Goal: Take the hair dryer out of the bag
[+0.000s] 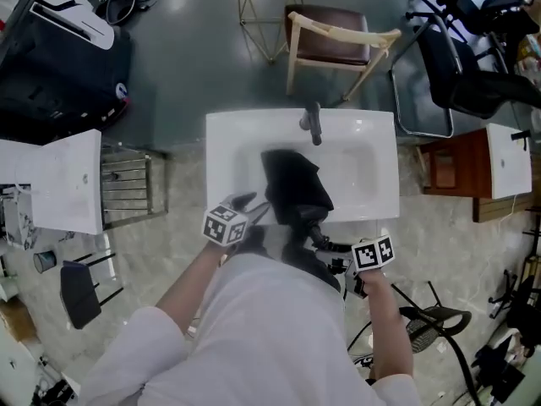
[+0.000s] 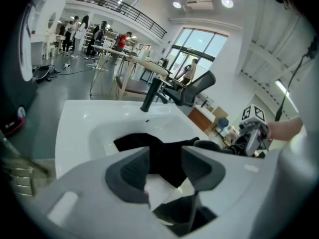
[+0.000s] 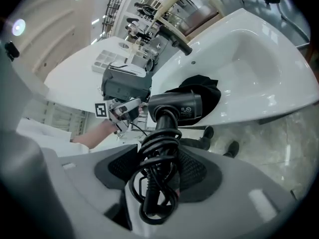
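Observation:
A black bag (image 1: 292,180) lies in the white sink (image 1: 372,142), its lower end draped toward the front rim. The black hair dryer (image 3: 174,106) points its head at the mouth of the bag (image 3: 204,91). Its handle, wrapped in the coiled cord (image 3: 154,183), sits between the pads of my right gripper (image 3: 162,156), which is shut on it. My left gripper (image 2: 166,156) hovers at the sink's front left with its jaws apart. The bag (image 2: 144,143) shows beyond the gap, and I see no pad pressing on it. In the head view both grippers (image 1: 249,216) (image 1: 334,248) flank the bag's near end.
A dark faucet (image 1: 313,123) stands at the sink's back rim. A wooden chair (image 1: 330,41) is behind the sink, a brown cabinet (image 1: 456,167) to the right, and a second white basin (image 1: 59,180) with a metal rack (image 1: 127,184) to the left.

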